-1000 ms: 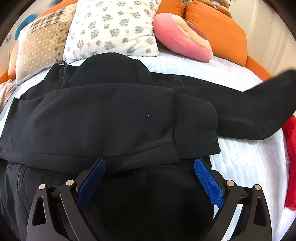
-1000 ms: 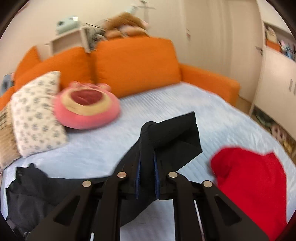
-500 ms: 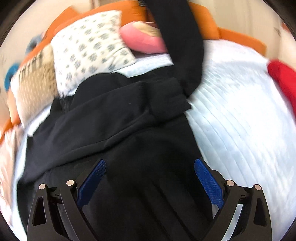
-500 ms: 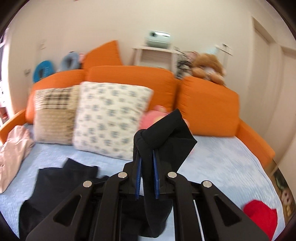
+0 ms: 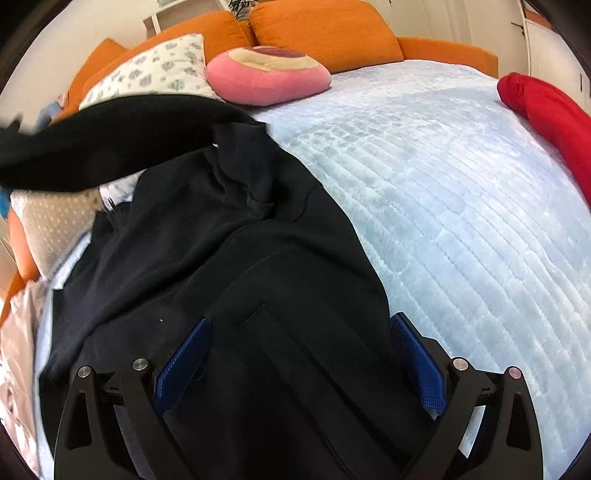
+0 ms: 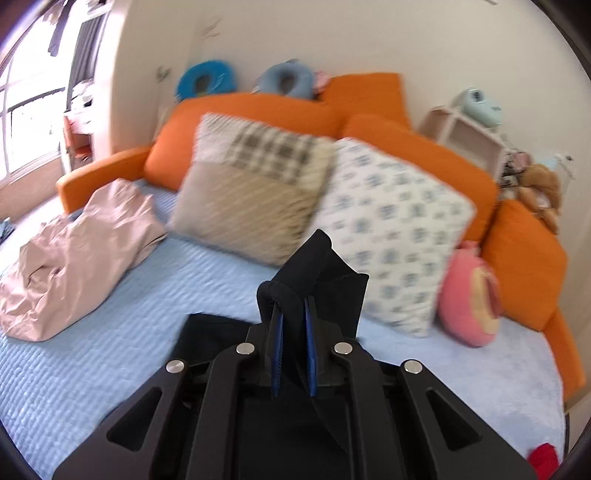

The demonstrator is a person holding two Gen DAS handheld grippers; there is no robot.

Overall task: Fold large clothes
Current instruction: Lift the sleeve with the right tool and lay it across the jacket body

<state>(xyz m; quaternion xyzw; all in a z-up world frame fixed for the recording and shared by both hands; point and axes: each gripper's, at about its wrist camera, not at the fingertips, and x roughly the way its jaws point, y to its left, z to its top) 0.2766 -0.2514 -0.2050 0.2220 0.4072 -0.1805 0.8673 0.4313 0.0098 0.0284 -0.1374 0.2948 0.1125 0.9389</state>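
1. In the left wrist view, we see our left gripper (image 5: 299, 354) with its 2 blue pads spread wide and nothing between them. It hangs over the black jacket (image 5: 221, 266), which lies on the pale blue bedspread (image 5: 461, 206) on the left part of the bed. One black sleeve (image 5: 103, 140) is raised off the bed and crosses the upper left of the view, in front of the white patterned pillow (image 5: 162, 70). A pink round cushion (image 5: 266, 77) sits by the orange sofa back (image 5: 325, 29), and a red garment (image 5: 546, 114) lies at the far right edge.

2. In the right wrist view, our right gripper (image 6: 293, 325) is closed tight on the sleeve end (image 6: 314, 266), pinched between the 2 pads and held above the bedspread (image 6: 110, 332). Behind it stand a plaid pillow (image 6: 255, 184) and the white patterned pillow (image 6: 391, 229). A pink crumpled garment (image 6: 74, 251) lies at the left.
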